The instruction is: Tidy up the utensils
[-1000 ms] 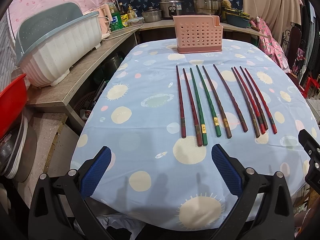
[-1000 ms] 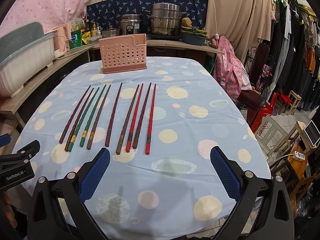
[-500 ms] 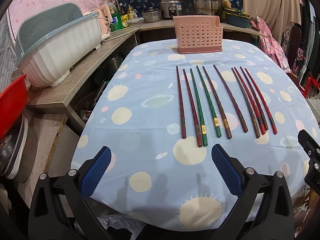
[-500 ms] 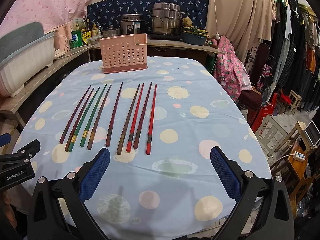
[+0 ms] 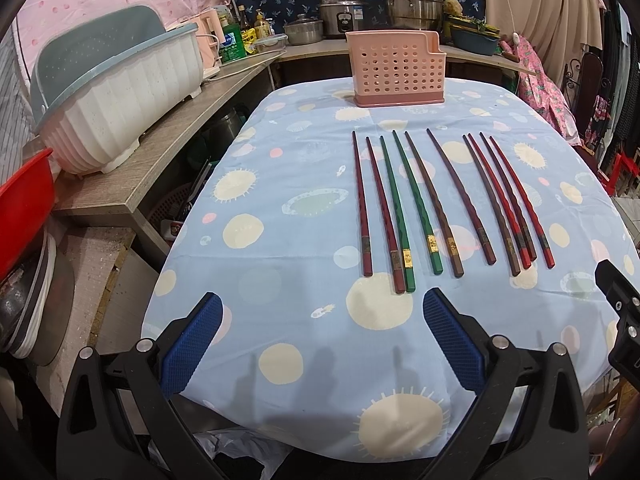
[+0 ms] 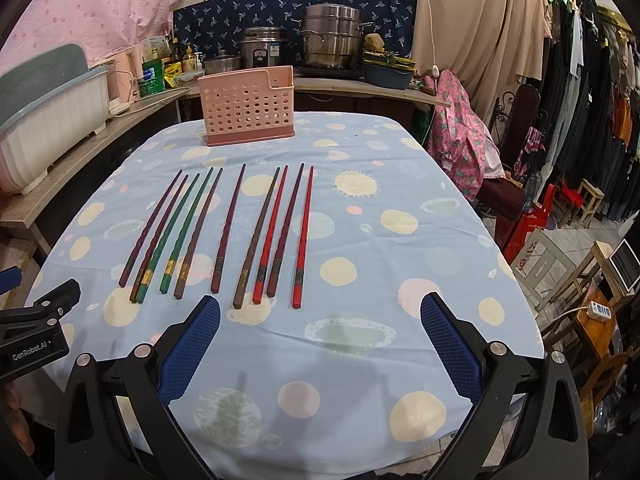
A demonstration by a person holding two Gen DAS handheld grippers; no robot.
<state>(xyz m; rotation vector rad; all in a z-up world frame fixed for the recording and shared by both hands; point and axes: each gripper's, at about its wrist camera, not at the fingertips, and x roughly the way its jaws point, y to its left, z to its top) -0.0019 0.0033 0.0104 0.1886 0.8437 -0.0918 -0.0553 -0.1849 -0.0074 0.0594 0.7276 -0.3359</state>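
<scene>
Several chopsticks lie side by side on the blue dotted tablecloth (image 5: 280, 248): dark red, green (image 5: 416, 204), brown and bright red (image 6: 303, 236) ones, thick ends toward me. A pink perforated holder (image 5: 396, 74) stands upright at the table's far end; it also shows in the right wrist view (image 6: 249, 106). My left gripper (image 5: 320, 344) is open and empty above the near table edge, just short of the left chopsticks. My right gripper (image 6: 320, 344) is open and empty, just short of the right chopsticks.
A white and grey dish rack (image 5: 120, 92) sits on a wooden counter (image 5: 160, 152) to the left. Pots and bottles (image 6: 332, 42) stand on the shelf behind the holder. A chair with pink cloth (image 6: 468, 140) and stools stand to the right.
</scene>
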